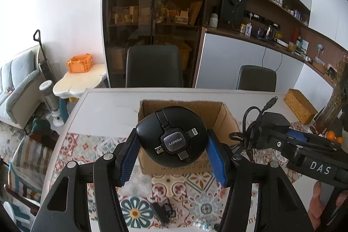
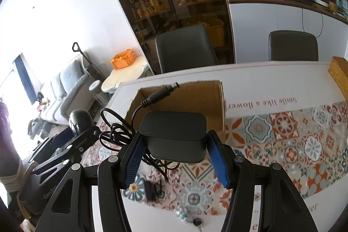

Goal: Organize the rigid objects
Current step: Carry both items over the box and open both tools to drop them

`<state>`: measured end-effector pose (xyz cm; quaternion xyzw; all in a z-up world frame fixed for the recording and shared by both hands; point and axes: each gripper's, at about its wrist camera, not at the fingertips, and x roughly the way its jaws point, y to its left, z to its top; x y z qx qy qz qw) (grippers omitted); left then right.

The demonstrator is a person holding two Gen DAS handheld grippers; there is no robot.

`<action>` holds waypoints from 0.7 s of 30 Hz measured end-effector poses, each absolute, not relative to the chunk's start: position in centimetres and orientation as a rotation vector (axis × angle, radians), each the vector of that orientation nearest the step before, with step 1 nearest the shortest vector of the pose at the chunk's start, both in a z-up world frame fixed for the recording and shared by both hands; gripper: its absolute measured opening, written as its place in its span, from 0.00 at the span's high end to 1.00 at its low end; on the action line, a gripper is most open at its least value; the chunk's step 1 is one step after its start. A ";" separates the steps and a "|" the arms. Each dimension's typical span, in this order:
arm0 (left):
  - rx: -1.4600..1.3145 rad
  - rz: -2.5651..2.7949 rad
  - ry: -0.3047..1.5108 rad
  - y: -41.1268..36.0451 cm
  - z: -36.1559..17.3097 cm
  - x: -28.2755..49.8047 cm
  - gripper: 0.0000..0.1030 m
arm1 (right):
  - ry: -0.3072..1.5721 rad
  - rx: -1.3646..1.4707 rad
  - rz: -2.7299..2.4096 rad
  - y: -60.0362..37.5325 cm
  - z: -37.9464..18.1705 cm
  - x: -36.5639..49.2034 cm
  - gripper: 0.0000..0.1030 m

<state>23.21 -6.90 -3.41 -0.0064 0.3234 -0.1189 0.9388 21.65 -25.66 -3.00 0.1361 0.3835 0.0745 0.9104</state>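
Nearest the lens, the left gripper has its jaws clamped on a round black multi-plug cable hub marked "PISEN", held above the patterned tablecloth. The right gripper, lettered "DAS" as seen from the left wrist view, grips a black power adapter between blue pads, its tangled cord trailing left and its barrel plug raised. Both items hang just before an open cardboard box. The cloth reads "Smile like a flower". Beyond the white surface stand two dark chairs, a glass-fronted cabinet and cluttered shelves.
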 end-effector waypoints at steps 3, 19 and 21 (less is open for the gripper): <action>-0.020 -0.244 0.656 -7.0 -2.8 24.5 0.43 | 0.781 0.273 0.152 -25.6 -2.6 22.7 0.44; 0.003 -0.259 0.762 -8.3 -4.3 31.8 0.43 | 0.811 0.256 0.122 -25.9 -2.7 28.9 0.44; 0.008 -0.267 0.790 -8.7 -5.0 32.8 0.43 | 0.823 0.260 0.116 -26.1 -3.0 29.4 0.44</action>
